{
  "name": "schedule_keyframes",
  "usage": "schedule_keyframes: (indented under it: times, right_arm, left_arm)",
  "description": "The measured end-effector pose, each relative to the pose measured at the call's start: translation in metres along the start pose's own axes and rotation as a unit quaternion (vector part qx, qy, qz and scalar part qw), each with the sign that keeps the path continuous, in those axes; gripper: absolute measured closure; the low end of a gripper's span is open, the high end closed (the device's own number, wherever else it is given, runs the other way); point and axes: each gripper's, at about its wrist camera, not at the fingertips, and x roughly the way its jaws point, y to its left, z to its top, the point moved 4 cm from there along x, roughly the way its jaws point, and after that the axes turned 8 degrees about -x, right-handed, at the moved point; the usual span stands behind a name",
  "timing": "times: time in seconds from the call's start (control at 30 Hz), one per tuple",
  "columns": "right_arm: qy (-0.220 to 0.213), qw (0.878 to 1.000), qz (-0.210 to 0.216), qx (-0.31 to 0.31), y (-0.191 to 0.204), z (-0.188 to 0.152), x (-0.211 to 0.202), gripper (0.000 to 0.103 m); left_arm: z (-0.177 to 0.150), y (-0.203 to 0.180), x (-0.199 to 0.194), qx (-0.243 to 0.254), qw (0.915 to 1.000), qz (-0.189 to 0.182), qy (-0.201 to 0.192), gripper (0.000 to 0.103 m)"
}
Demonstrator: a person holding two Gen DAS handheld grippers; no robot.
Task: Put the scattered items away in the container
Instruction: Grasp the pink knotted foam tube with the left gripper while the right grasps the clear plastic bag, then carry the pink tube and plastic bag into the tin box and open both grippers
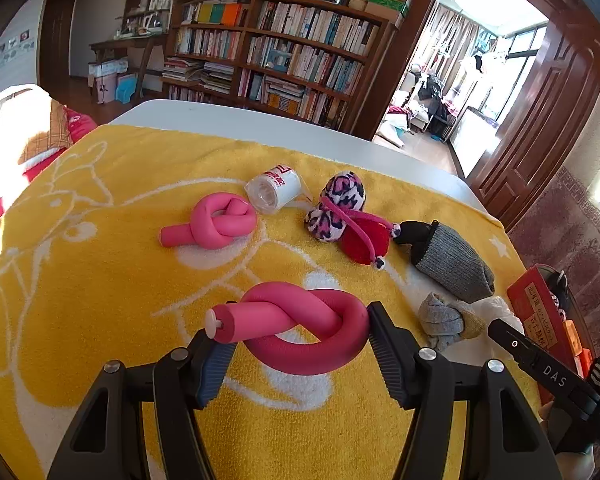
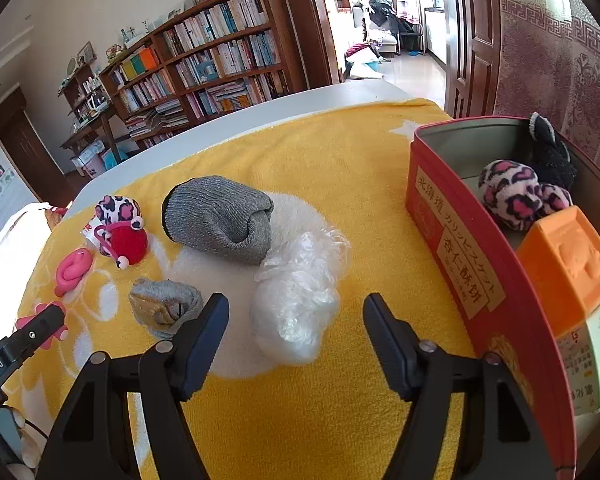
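Observation:
My left gripper [image 1: 300, 332] is shut on a knotted pink foam roller [image 1: 300, 330], just above the yellow towel [image 1: 100, 280]. A second knotted pink roller [image 1: 216, 224], a white tape roll [image 1: 274, 192], a leopard plush with a red pouch [image 1: 352, 220], a grey sock roll [image 1: 452, 260] and a small grey sock ball [image 1: 444, 318] lie beyond. My right gripper [image 2: 296, 320] is open around a crumpled clear plastic bag [image 2: 296, 304]. The red tin container [image 2: 452, 240] at the right holds a leopard plush [image 2: 516, 196], a black sock [image 2: 548, 152] and an orange box [image 2: 564, 268].
The towel covers a white table [image 1: 260, 124]. A bookshelf [image 1: 284, 52] and a doorway [image 1: 460, 72] stand behind. The left gripper's tip [image 2: 40, 328] shows in the right wrist view at the far left.

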Motion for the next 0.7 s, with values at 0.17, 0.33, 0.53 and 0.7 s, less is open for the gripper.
schedule_keyframes:
  times: [0.17,0.33,0.53,0.7]
  right_arm:
    - [0.012,1.000,-0.007,-0.017,0.003,-0.002,0.006,0.058]
    - [0.004,1.000,0.004,-0.016,0.004,-0.004,-0.002,0.061]
    - [-0.020,1.000,0.015,-0.011,0.006,0.000,-0.022,0.061]
    - [-0.041,0.999,0.021,-0.006,0.004,0.004,-0.042,0.061]
  left_arm:
    - [0.000,0.003,-0.001,-0.008,1.0000,-0.004,0.002,0.038]
    - [-0.001,0.004,-0.001,-0.011,0.9999,-0.006,0.004,0.038]
    - [0.000,0.002,-0.005,-0.008,0.9999,-0.010,0.000,0.038]
    - [-0.001,-0.005,-0.009,0.000,0.9999,-0.013,-0.007,0.038]
